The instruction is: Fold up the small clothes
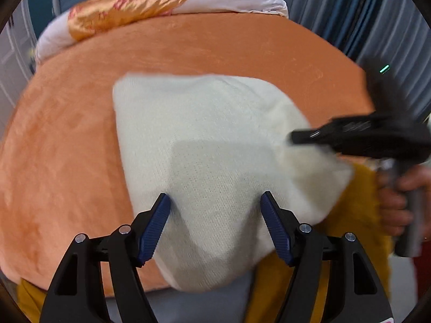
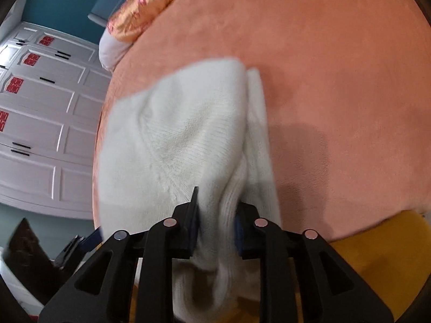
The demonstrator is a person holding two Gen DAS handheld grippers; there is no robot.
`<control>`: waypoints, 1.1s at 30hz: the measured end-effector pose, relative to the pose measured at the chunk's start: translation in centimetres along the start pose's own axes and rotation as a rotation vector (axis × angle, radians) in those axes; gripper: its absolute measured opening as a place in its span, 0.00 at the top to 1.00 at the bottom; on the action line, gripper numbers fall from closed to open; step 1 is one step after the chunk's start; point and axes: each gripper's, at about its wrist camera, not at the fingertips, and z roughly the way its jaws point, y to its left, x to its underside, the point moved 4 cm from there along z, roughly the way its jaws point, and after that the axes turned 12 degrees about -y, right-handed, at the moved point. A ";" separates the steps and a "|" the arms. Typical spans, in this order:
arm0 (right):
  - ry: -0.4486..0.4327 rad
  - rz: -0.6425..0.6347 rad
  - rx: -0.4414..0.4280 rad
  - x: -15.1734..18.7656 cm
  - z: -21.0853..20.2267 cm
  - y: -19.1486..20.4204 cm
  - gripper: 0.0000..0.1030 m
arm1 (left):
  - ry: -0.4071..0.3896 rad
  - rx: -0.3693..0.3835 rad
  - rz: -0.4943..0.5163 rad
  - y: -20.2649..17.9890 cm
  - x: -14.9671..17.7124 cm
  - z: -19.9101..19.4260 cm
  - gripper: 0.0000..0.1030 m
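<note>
A cream knit sweater [image 1: 204, 145] lies on an orange bed [image 1: 67, 148], its near end hanging over the edge. The right gripper [image 2: 216, 223] has its fingers clamped narrow on a bunched ribbed edge. The left gripper [image 1: 215, 226] hovers above the knit, fingers wide and empty. The sweater looks partly folded into a rough block; squaring and a final fold seem left.

Cream knit garment [image 1: 204, 145] on a peach-orange blanket [image 1: 67, 148] (gold satin pillow [image 1: 126, 8] with pink print).
</note>
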 end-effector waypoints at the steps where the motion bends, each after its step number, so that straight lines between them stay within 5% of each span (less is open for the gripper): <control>1: -0.019 -0.019 0.012 0.1 -0.9 0.2 0.76 | 0.003 -0.005 0.006 0.0 0.0 0.1 0.35; 5: -0.043 -0.076 -0.047 1.0 -4.3 1.5 0.58 | 0.008 -0.014 -0.004 -0.1 -0.4 -0.3 0.34; 9: 0.039 -0.219 -0.006 4.5 -3.6 2.1 0.56 | 0.008 -0.013 -0.043 -0.1 -1.1 0.1 0.34; 12: 0.040 -0.222 0.016 5.8 -3.0 1.7 0.87 | 0.027 -0.052 -0.009 -0.4 -0.9 0.6 0.34; 17: -0.100 -0.148 -0.056 4.0 -7.8 1.5 0.90 | 0.036 -0.050 -0.005 -0.4 -0.4 0.6 0.31; 22: 0.091 -0.120 0.091 7.2 -2.1 -2.7 0.89 | 0.079 -0.057 0.057 -1.9 0.5 2.1 0.31; 26: 0.026 -0.146 0.068 4.9 -4.8 -0.7 0.84 | 0.073 -0.076 0.074 -1.8 0.2 2.0 0.31; 29: -0.074 -0.132 0.036 1.5 -6.2 -0.1 0.69 | 0.068 -0.058 0.013 -1.1 -0.2 1.9 0.31; 33: -0.086 -0.114 0.041 -2.4 -2.8 -0.3 0.61 | 0.068 -0.068 0.003 -1.2 -0.8 2.4 0.31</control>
